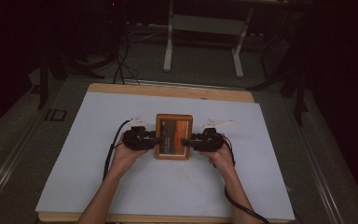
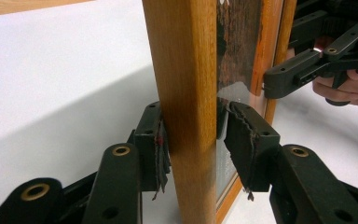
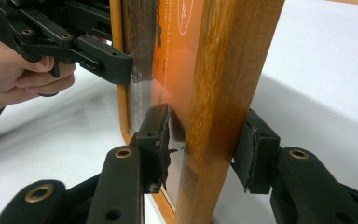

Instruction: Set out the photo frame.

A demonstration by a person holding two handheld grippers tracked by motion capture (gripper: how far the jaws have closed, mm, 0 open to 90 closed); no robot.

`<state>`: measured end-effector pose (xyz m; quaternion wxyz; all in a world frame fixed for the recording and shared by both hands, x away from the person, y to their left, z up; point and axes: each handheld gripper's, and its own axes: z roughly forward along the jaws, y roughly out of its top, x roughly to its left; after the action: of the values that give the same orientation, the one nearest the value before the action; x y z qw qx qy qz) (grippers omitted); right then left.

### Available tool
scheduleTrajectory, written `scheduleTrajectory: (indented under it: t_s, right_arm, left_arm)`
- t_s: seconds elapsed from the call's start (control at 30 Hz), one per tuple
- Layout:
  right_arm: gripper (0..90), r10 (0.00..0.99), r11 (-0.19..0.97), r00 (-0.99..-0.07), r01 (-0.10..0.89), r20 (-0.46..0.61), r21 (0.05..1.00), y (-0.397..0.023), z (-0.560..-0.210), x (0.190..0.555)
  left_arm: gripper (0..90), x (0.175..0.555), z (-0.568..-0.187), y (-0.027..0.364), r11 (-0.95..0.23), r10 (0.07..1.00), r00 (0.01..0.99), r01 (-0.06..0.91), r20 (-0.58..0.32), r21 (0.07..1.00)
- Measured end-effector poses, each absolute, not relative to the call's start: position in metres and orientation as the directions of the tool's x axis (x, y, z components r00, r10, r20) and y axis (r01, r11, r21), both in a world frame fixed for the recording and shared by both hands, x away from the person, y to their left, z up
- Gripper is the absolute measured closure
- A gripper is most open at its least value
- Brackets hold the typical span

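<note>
We see both forearms coming in from the bottom edge of the high view, angled inward, each hand wrapped around its tool with the jaws pointing at each other across the wooden picture frame (image 1: 174,136). The frame sits near the middle of the white sheet (image 1: 98,140) that covers the table (image 1: 168,89), between the two hands. The left gripper (image 1: 150,139) meets the frame's left side bar and the right gripper (image 1: 189,141) its right side bar, hands roughly level with one another, wrists low near the sheet. In the left gripper view we see the left gripper (image 2: 193,140) straddling the wooden bar, one pad against the back face, the other on the glass side; it is pinching the frame edge. In the right gripper view the right gripper (image 3: 205,140) does the same on the opposite bar, one pad on the glass front, one on the back; contact on the back pad looks close but we cannot tell how firm. The frame looks tipped up on edge in both gripper views. Orange print shows under the glass.
</note>
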<state>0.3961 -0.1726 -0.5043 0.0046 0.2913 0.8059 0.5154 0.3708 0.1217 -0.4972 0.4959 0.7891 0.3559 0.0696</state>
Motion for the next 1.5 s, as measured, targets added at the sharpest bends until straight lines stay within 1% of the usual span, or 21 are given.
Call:
scheduleTrajectory:
  t_s: [0.2,0.27,0.47,0.93,1.03,1.07,1.1,1.17,1.2,1.33,1.37,1.5]
  right_arm:
    - [59.3,0.475,0.320,-0.838,0.450,0.270,0.834,-0.173,-0.504,0.394]
    - [58.9,0.478,0.325,-0.838,0.446,0.263,0.834,-0.172,-0.503,0.394]
    - [58.8,0.481,0.324,-0.838,0.444,0.259,0.836,-0.172,-0.501,0.394]
    - [58.2,0.485,0.317,-0.835,0.445,0.260,0.838,-0.172,-0.501,0.395]
    - [55.0,0.494,0.311,-0.831,0.446,0.258,0.839,-0.173,-0.501,0.395]
    - [51.6,0.495,0.311,-0.829,0.448,0.259,0.838,-0.174,-0.501,0.395]
    - [51.6,0.495,0.311,-0.829,0.448,0.259,0.838,-0.174,-0.501,0.395]
    - [44.8,0.504,0.315,-0.826,0.447,0.252,0.837,-0.175,-0.500,0.393]
    - [43.1,0.505,0.312,-0.825,0.447,0.252,0.838,-0.176,-0.499,0.393]
    - [41.0,0.507,0.311,-0.824,0.447,0.252,0.839,-0.177,-0.498,0.392]
    - [38.4,0.512,0.311,-0.822,0.447,0.249,0.839,-0.179,-0.496,0.391]
    - [36.3,0.517,0.301,-0.818,0.448,0.252,0.842,-0.182,-0.493,0.391]
  left_arm:
    - [55.6,0.371,-0.498,0.120,-0.260,0.637,0.731,0.503,-0.245,0.824]
    - [57.2,0.370,-0.498,0.120,-0.272,0.638,0.734,0.500,-0.235,0.822]
    - [60.1,0.370,-0.497,0.123,-0.280,0.627,0.739,0.507,-0.244,0.815]
    - [61.0,0.370,-0.497,0.123,-0.284,0.626,0.739,0.511,-0.247,0.811]
    - [60.6,0.369,-0.497,0.123,-0.287,0.625,0.740,0.512,-0.247,0.810]
    - [57.8,0.369,-0.496,0.123,-0.287,0.625,0.741,0.511,-0.245,0.810]
    - [57.8,0.369,-0.496,0.123,-0.287,0.630,0.738,0.509,-0.240,0.811]
    - [52.3,0.368,-0.496,0.123,-0.288,0.634,0.737,0.506,-0.234,0.813]
    - [51.2,0.368,-0.495,0.123,-0.287,0.637,0.736,0.504,-0.231,0.814]
    - [49.1,0.367,-0.494,0.125,-0.276,0.643,0.729,0.505,-0.233,0.818]
    - [47.5,0.366,-0.493,0.127,-0.268,0.645,0.728,0.502,-0.234,0.822]
    - [45.0,0.364,-0.491,0.132,-0.247,0.646,0.723,0.501,-0.245,0.829]
